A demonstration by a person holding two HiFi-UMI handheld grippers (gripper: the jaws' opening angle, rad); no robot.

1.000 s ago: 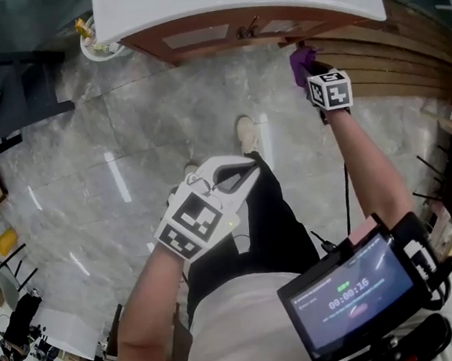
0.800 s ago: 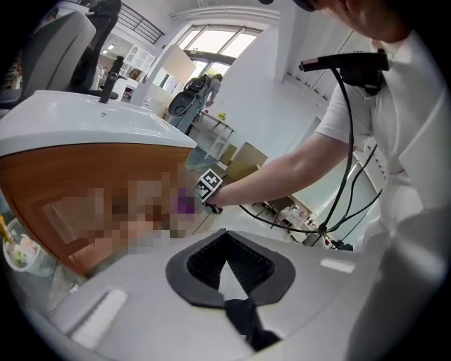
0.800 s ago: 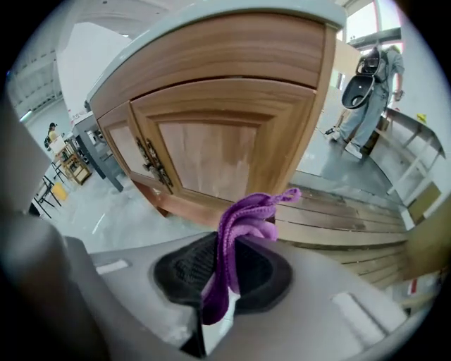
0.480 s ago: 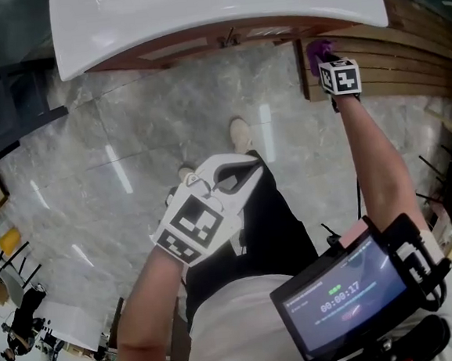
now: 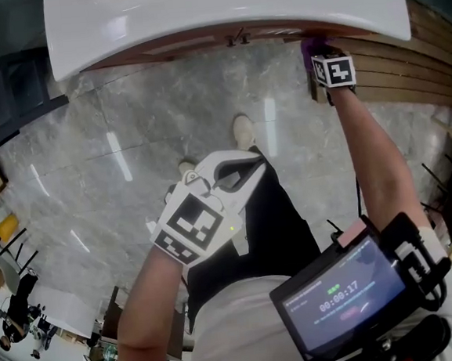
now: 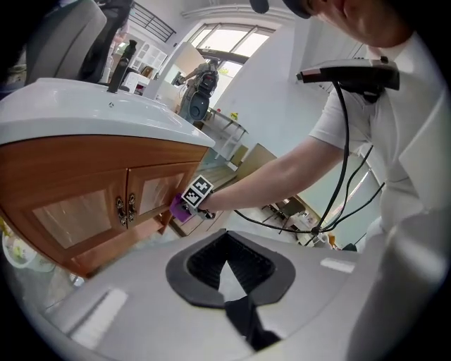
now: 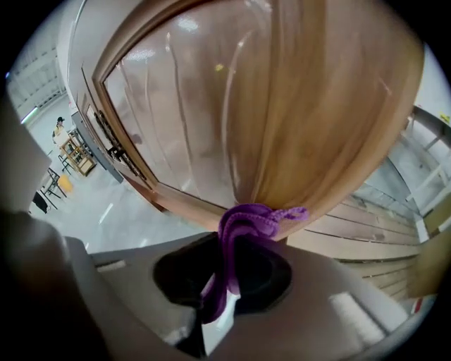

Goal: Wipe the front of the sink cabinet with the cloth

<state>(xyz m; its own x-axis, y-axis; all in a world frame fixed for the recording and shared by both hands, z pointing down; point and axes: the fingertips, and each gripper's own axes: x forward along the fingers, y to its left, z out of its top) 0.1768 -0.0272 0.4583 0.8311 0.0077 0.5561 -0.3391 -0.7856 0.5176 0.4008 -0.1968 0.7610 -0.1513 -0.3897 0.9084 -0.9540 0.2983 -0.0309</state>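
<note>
Two closed grippers: the right gripper [image 7: 229, 282], arm outstretched, pinches a soft purple cloth [image 7: 243, 218] against the glossy wooden cabinet [image 7: 232, 106]; the left gripper [image 6: 227, 264] is empty, well away from it.

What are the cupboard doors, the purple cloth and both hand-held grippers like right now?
Cabinet doors: both shut.
Purple cloth: bunched up, touching the cabinet's wood.
Right hand-held gripper: shut on it.
Left hand-held gripper: shut, holding nothing.
Screen: lit.
</note>
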